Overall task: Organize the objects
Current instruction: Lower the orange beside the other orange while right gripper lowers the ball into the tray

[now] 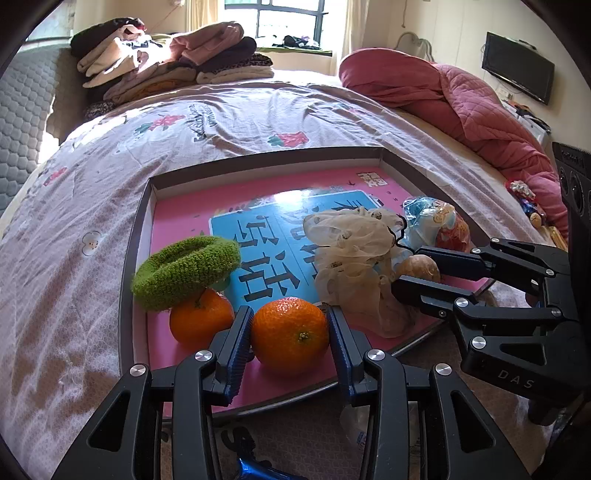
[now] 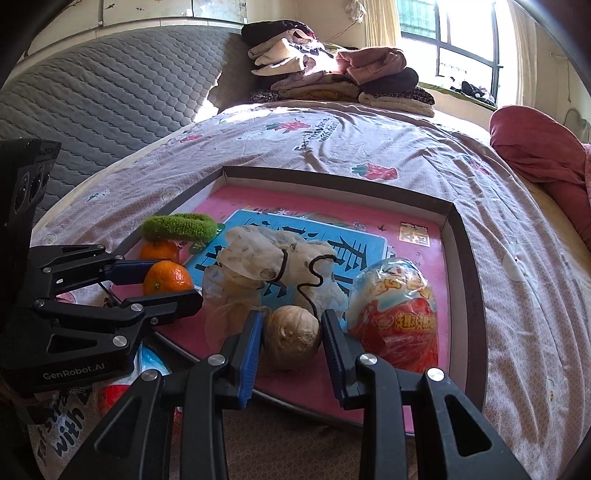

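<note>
My left wrist camera sat just behind its own fingers (image 1: 243, 343), which rose from the bottom of the frame, and looked steeply down and forward across the shallow box lid (image 1: 266, 153) on the bed, very near its front edge. The window (image 1: 284, 18) stood at top centre. My right wrist camera looked the same way from close beside it, its fingers (image 2: 251, 350) low in frame and the window (image 2: 447, 37) at upper right. Both views shared the lid, the folded clothes (image 1: 166, 62) and the bedspread (image 1: 74, 240). Each caught the other gripper: the right gripper (image 1: 421, 269) at the left view's right edge, the left gripper (image 2: 162, 280) at the right view's left edge.
</note>
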